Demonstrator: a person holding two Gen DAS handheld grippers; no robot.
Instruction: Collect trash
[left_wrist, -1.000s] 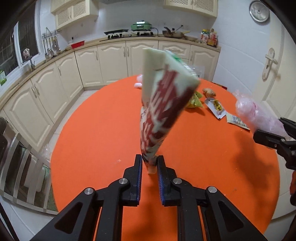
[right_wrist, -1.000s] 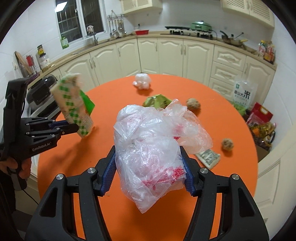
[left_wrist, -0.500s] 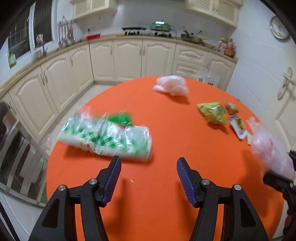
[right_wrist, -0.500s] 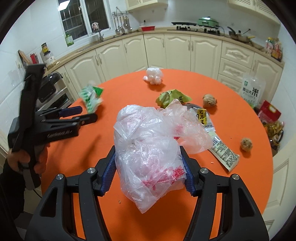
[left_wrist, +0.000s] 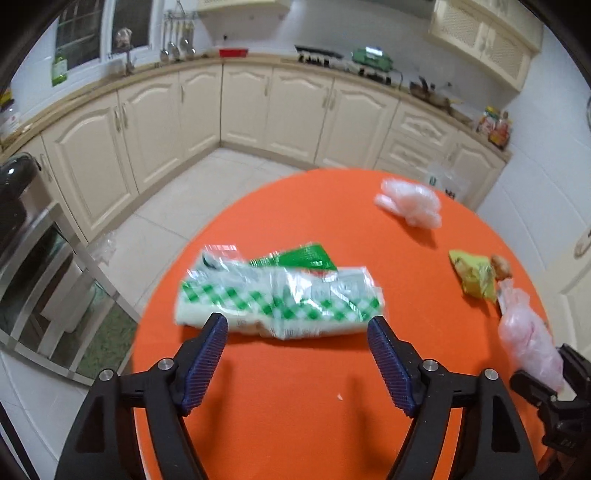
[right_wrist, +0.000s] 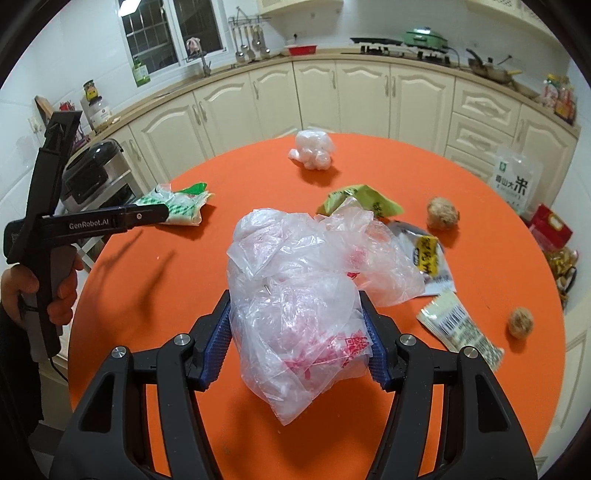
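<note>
Right wrist: left tool (right_wrist: 162, 216) reads "GenRobot.AI".

"GenRobot.AI" on the left gripper (right_wrist: 162, 214); large "米" on white bag (right_wrist: 515, 182)

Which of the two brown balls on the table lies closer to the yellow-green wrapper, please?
The larger brown ball, just right of the yellow-green wrapper. The smaller brown ball sits apart near the table's right edge, beyond the barcode packet.
</note>
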